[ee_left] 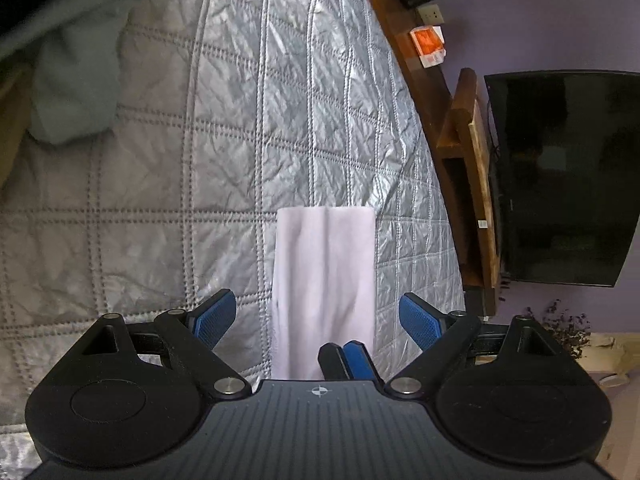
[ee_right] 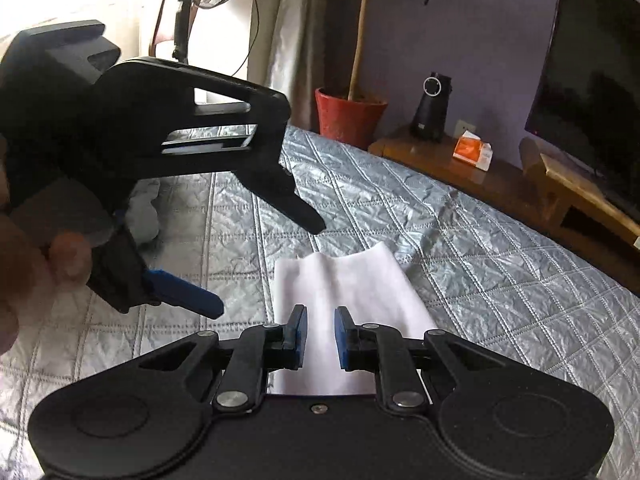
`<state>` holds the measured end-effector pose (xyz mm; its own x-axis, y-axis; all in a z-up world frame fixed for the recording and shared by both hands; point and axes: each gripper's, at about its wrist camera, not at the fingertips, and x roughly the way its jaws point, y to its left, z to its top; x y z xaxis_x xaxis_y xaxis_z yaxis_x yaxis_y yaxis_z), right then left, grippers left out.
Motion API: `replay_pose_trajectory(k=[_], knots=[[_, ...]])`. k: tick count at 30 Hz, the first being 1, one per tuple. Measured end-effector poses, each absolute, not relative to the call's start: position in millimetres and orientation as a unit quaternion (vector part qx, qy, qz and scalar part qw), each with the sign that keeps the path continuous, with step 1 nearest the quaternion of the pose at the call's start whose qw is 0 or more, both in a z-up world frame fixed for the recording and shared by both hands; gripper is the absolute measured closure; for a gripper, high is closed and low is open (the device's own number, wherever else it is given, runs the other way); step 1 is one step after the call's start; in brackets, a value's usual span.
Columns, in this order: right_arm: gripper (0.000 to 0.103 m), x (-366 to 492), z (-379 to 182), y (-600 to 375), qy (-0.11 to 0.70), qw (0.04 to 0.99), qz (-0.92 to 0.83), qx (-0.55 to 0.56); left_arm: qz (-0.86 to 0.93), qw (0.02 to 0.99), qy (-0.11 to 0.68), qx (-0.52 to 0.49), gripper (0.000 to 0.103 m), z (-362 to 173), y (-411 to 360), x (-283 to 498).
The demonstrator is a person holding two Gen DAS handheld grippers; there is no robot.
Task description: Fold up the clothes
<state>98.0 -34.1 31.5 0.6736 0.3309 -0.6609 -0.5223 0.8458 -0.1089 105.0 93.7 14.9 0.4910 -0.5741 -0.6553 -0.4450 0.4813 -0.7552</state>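
A folded white cloth (ee_left: 324, 280) lies as a narrow strip on the silver quilted bed (ee_left: 180, 180). My left gripper (ee_left: 318, 318) hovers over its near half with the blue pads spread wide on either side, touching nothing. In the right wrist view the same left gripper (ee_right: 260, 264) hangs open above the far left corner of the white cloth (ee_right: 360, 280), held by a hand. My right gripper (ee_right: 321, 332) sits at the cloth's near end, jaws drawn narrow with white fabric between the pads. In the left wrist view the right gripper (ee_left: 346, 360) shows at the cloth's near right corner.
A grey-blue garment (ee_left: 72, 80) lies bunched at the far left of the bed. A wooden bench (ee_right: 460, 168) along the purple wall carries an orange packet (ee_right: 472, 150) and a black speaker (ee_right: 432, 108). A television (ee_right: 592, 100), a red plant pot (ee_right: 348, 118) and a fan stand beyond.
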Motion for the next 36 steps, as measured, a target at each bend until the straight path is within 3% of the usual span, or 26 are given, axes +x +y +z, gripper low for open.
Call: replay_pose_trajectory(k=[3, 5, 7, 9, 11, 14, 15, 18, 19, 25, 26, 28, 32, 36], knots=[[0.087, 98.0, 24.8, -29.7, 0.344, 0.889, 0.25, -0.172, -0.042, 0.696, 0.502, -0.512, 0.011, 12.8, 93.2, 105.1], [0.072, 91.2, 21.7, -21.7, 0.34, 0.879, 0.271, -0.197, -0.037, 0.695, 0.499, -0.517, 0.011, 12.0, 95.2, 105.6], [0.069, 87.2, 17.0, -12.1, 0.338, 0.869, 0.28, -0.229, -0.033, 0.693, 0.497, -0.521, 0.011, 11.1, 97.0, 106.5], [0.059, 90.8, 10.9, -3.8, 0.349, 0.857, 0.286, -0.249, -0.042, 0.688, 0.499, -0.525, 0.011, 9.6, 97.5, 109.6], [0.033, 95.7, 7.2, 1.7, 0.355, 0.853, 0.282, -0.259, -0.06, 0.678, 0.506, -0.529, 0.011, 7.6, 95.8, 114.2], [0.008, 112.4, 5.1, 2.0, 0.381, 0.852, 0.263, -0.245, -0.082, 0.669, 0.517, -0.529, 0.011, 6.1, 92.5, 120.1], [0.007, 117.0, 4.8, 1.5, 0.388, 0.851, 0.259, -0.241, -0.081, 0.67, 0.516, -0.528, 0.011, 6.8, 93.4, 120.8], [0.02, 117.1, 3.4, -0.6, 0.368, 0.853, 0.278, -0.243, -0.069, 0.677, 0.509, -0.527, 0.011, 9.6, 102.0, 122.4], [0.036, 116.8, 3.4, -1.6, 0.364, 0.854, 0.285, -0.238, -0.063, 0.678, 0.505, -0.531, 0.011, 9.8, 106.6, 122.6], [0.049, 122.5, 3.4, -5.0, 0.367, 0.859, 0.286, -0.212, -0.041, 0.677, 0.499, -0.539, 0.011, 5.2, 117.7, 122.5], [0.063, 123.9, 3.9, -5.6, 0.369, 0.859, 0.289, -0.207, -0.044, 0.676, 0.501, -0.538, 0.011, 4.9, 115.8, 123.5], [0.079, 128.1, 5.2, -6.9, 0.374, 0.86, 0.283, -0.199, -0.051, 0.677, 0.504, -0.535, 0.011, 4.8, 112.2, 125.8], [0.091, 140.7, 5.5, -17.0, 0.389, 0.866, 0.269, -0.16, -0.061, 0.678, 0.508, -0.529, 0.011, 3.2, 107.5, 128.6], [0.093, 147.1, 4.4, -34.3, 0.4, 0.872, 0.265, -0.097, -0.071, 0.673, 0.509, -0.532, 0.011, -0.9, 103.4, 131.3]])
